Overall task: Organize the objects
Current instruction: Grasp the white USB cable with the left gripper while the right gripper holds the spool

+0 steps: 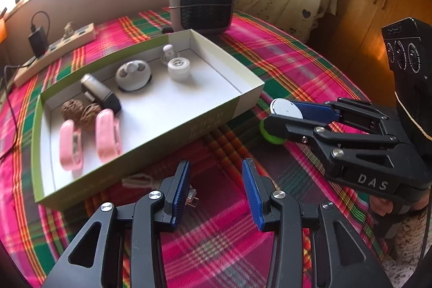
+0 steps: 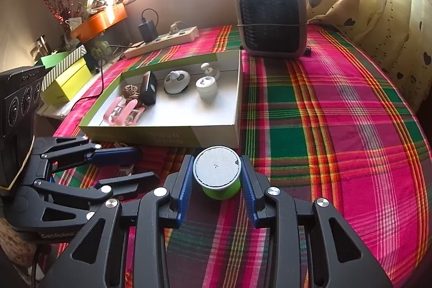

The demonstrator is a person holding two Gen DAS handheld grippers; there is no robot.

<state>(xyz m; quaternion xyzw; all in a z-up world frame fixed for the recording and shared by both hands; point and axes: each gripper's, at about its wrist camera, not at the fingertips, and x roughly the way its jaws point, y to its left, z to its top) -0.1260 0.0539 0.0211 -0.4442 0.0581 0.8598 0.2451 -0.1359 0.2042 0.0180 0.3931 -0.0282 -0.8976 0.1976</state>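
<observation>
A shallow green-and-white box [image 1: 243, 96] [image 2: 216, 138] lies on the plaid cloth. In it are two pink clips [image 1: 89, 139], two walnuts [image 1: 81, 112], a dark grey charger [image 1: 101, 93], a round white earbud case [image 1: 133, 74] and two small white items [image 1: 178, 68]. My right gripper [image 2: 217, 185] is shut on a small green cup with a white lid [image 2: 217, 172], just in front of the box; it also shows in the left wrist view [image 1: 272, 135]. My left gripper [image 1: 214, 190] is open and empty, low over the cloth beside a small metal piece [image 1: 193, 200].
A grey fan heater [image 1: 202, 0] [image 2: 272, 20] stands behind the box. A power strip [image 1: 54, 50] [image 2: 162, 41] with a black adapter lies at the back left. Yellow-green boxes [image 2: 67, 80] and an orange tray [image 2: 100, 20] are off the table's left. Curtains [image 2: 378, 4] hang right.
</observation>
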